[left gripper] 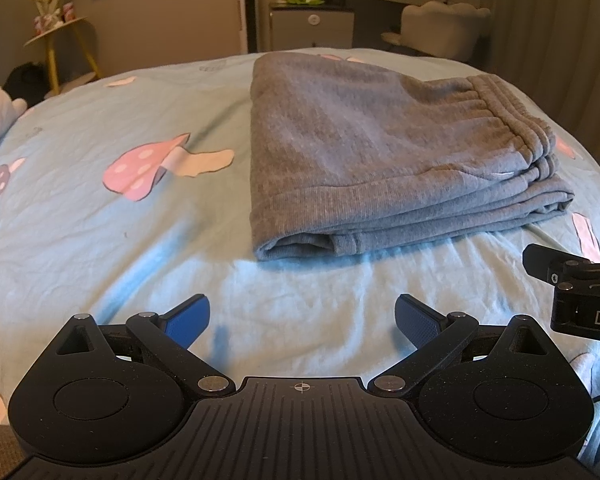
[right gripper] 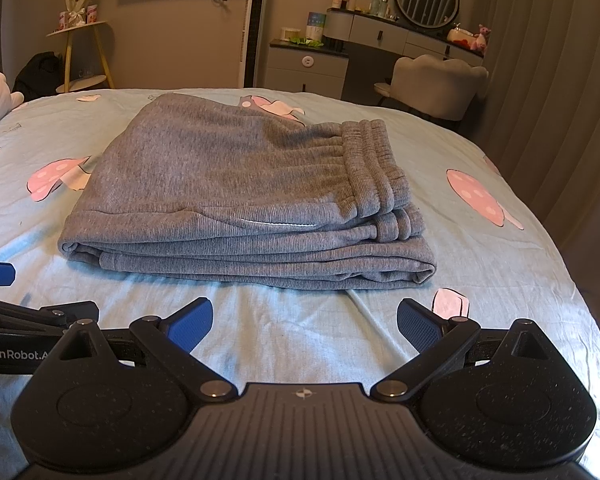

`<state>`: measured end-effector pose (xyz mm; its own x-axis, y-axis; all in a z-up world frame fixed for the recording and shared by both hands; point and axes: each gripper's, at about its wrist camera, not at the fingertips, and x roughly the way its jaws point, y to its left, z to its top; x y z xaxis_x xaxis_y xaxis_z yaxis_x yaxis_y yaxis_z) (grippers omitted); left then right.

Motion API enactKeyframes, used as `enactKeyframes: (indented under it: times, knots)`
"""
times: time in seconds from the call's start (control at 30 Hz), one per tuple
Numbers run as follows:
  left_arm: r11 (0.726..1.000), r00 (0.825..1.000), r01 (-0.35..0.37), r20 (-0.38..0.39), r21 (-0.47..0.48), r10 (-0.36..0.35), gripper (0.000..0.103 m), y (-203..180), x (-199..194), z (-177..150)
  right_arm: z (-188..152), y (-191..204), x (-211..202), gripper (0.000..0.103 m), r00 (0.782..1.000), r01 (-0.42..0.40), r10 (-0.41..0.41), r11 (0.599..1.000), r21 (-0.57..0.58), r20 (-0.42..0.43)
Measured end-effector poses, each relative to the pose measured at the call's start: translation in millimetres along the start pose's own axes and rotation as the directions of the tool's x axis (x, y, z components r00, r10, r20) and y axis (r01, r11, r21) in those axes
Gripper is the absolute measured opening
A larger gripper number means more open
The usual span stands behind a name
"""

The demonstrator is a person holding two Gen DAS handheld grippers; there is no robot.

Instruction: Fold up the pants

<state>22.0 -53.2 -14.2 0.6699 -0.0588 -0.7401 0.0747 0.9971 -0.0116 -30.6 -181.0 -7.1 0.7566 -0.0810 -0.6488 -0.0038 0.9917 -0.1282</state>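
The grey pants lie folded in a stack on the blue bedsheet, straight ahead of my right gripper and up to the right of my left gripper — so my right is the nearer. The stack's long axis runs left to right, waistband at the right end. Both sets of jaws are spread wide and empty — short of the near edge, touching nothing.

Black left tool, right tool: blue ribbed pads, silver pivot screws.
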Motion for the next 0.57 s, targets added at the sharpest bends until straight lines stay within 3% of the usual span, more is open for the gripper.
enactKeyframes:
  times: [0.57]
  knots:
    - [1.000,1.000,0.025,0.017,0.016,-0.025,0.102,-0.8,-3.3,-1.3,0.1,0.6,0.0,0.099,1.000,0.000,0.000,1.000,-0.001,0.000]
